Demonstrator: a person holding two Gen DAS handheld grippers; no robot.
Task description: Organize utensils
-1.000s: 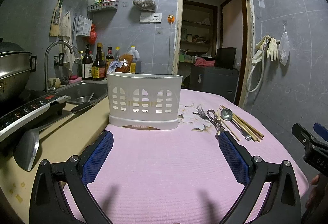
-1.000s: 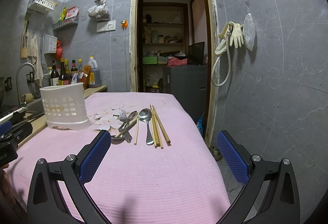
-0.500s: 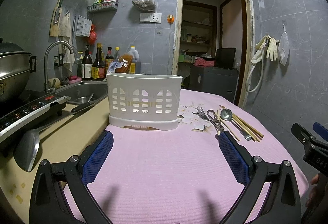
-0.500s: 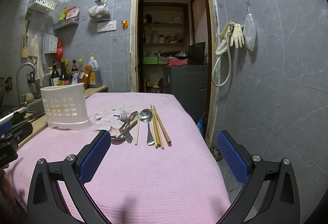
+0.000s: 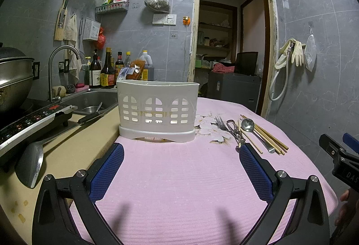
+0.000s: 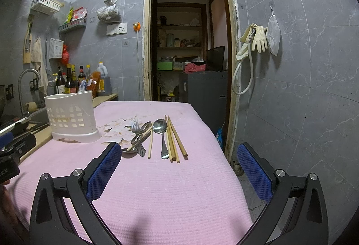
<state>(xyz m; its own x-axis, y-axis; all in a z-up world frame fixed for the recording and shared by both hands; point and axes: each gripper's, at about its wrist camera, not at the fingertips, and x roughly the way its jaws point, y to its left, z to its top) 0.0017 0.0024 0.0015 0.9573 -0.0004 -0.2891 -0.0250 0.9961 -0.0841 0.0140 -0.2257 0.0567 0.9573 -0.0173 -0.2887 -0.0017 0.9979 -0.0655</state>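
A white slotted utensil holder (image 5: pixel 157 108) stands on the pink cloth (image 5: pixel 179 177), straight ahead of my open, empty left gripper (image 5: pixel 181 155). To its right lie a fork (image 5: pixel 221 122), a spoon (image 5: pixel 248 125) and several wooden chopsticks (image 5: pixel 267 135). In the right wrist view the holder (image 6: pixel 70 116) is at the left, and the fork (image 6: pixel 135 125), spoon (image 6: pixel 160 127) and chopsticks (image 6: pixel 174 139) lie just ahead of my open, empty right gripper (image 6: pixel 177 156).
A sink (image 5: pixel 94 99) with tap, bottles (image 5: pixel 107 70), a stove (image 5: pixel 29 121) with a steel pot (image 5: pixel 13 81), and a ladle (image 5: pixel 31 162) lie left. The table's right edge (image 6: pixel 224 155) drops off near a doorway (image 6: pixel 186 43).
The right gripper has crept slightly forward toward the utensils. The left gripper has not visibly moved.
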